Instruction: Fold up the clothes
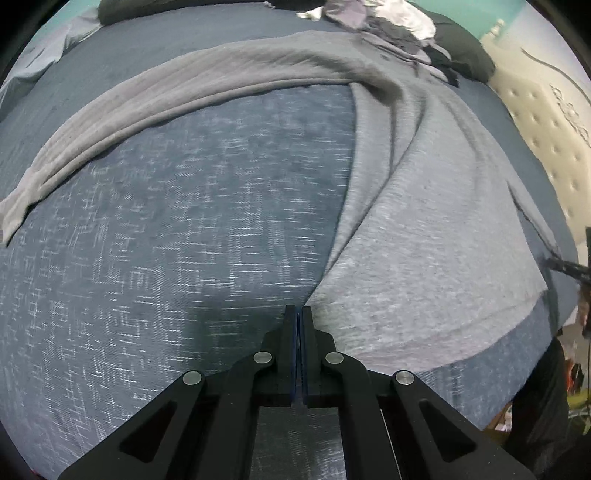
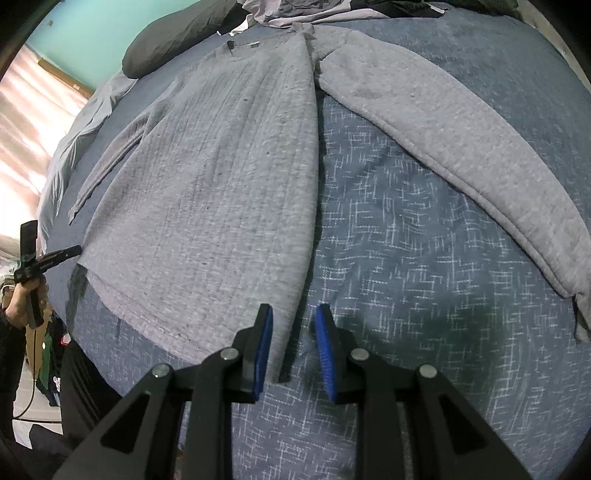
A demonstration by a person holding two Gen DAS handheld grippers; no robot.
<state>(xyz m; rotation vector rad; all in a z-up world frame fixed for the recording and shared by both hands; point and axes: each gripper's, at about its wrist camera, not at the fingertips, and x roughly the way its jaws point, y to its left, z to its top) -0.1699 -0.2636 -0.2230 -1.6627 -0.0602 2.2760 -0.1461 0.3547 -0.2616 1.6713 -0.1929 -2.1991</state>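
Folding this grey sweater (image 2: 221, 166) can go wrong in a few ways, I think. It lies spread on the bed (image 2: 424, 295), on the blue patterned cover, with one sleeve (image 2: 461, 147) stretched far out to the side and the other sleeve (image 1: 166, 107) stretched out the opposite way. If you lift only one thin layer at the side edge, the body will twist and the fold will not be straight. If you pull too fast, the long sleeve can drag over the cover and bunch up. The pile of other clothes (image 1: 388, 22) lies just beside the collar, so a strong pull may bring it along.

Your left tongs (image 1: 299, 314) are fully closed, pads pressed together. Their tips sit at the side edge of the sweater, but I cannot tell if any cloth is pinched between them; I see none between the pads.

Your right tongs (image 2: 293, 325) stand narrowly open and hold nothing. The other side edge of the sweater runs between the two blue pads (image 2: 264, 350), and the left pad seems to be over the cloth. I cannot tell if it touches. Before you close them, check that both layers are inside.
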